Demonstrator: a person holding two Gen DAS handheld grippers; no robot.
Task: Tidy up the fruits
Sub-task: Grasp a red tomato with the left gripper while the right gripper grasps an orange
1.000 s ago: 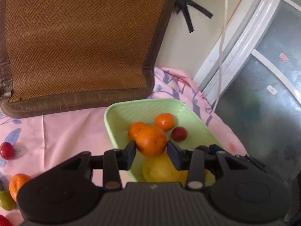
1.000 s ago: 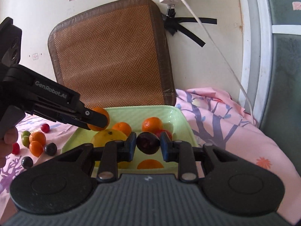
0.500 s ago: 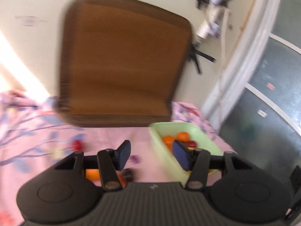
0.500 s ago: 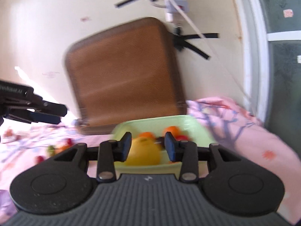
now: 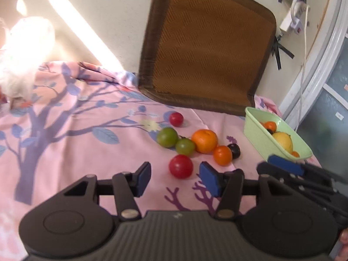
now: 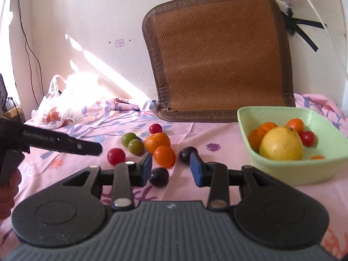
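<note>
A green bowl (image 6: 322, 169) on the pink cloth holds a yellow fruit (image 6: 280, 144), several oranges and a red plum; it also shows in the left wrist view (image 5: 253, 128). Loose fruit lies to its left: a red plum (image 5: 181, 166), two green plums (image 5: 167, 137), two oranges (image 5: 204, 141), dark plums (image 6: 158, 176) and a small red one (image 5: 176, 119). My left gripper (image 5: 175, 179) is open and empty just before the red plum. My right gripper (image 6: 170, 169) is open and empty above a dark plum.
A brown woven mat (image 6: 219, 61) leans on the wall behind the fruit. A white plastic bag (image 6: 65, 104) lies at the back left. A power strip and cable (image 5: 298, 19) hang on the wall at right. The right gripper's arm shows in the left wrist view (image 5: 304, 178).
Both grippers let go of their fruit over the bowl, opened, and pulled back left to the loose fruit on the cloth.
</note>
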